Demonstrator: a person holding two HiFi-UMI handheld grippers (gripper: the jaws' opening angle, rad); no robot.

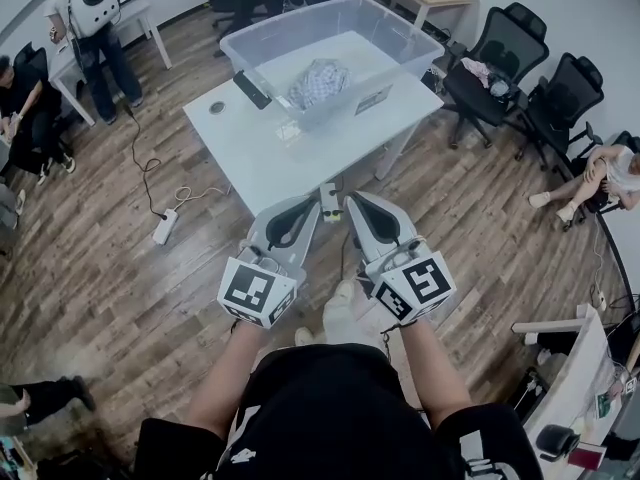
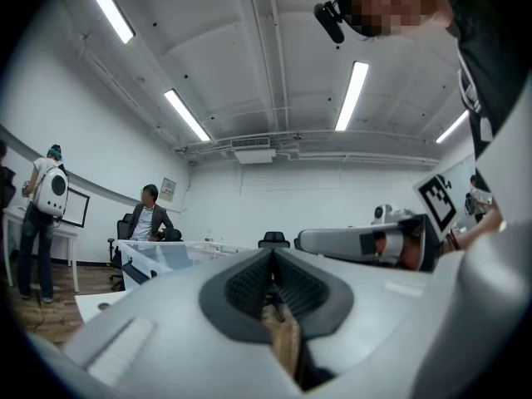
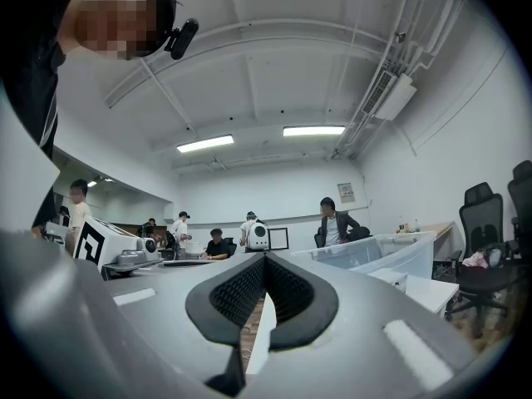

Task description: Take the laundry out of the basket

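A clear plastic basket (image 1: 390, 30) stands on the white table (image 1: 250, 148) ahead of me. A bundle of patterned laundry (image 1: 318, 83) lies inside it. Both grippers are held close to my body, short of the table's near edge and well away from the basket. My left gripper (image 1: 312, 201) is shut with nothing in it, and so is my right gripper (image 1: 352, 201). The left gripper view shows its jaws (image 2: 270, 260) pressed together and the basket (image 2: 162, 256) far to the left. In the right gripper view the jaws (image 3: 264, 260) are closed and the basket (image 3: 391, 252) is at the right.
A black flat device (image 1: 252, 90) and a small round item (image 1: 217, 108) lie on the table beside the basket. Office chairs (image 1: 505, 58) stand to the right. A power strip (image 1: 165, 226) with cable lies on the wooden floor at left. People stand and sit around the room.
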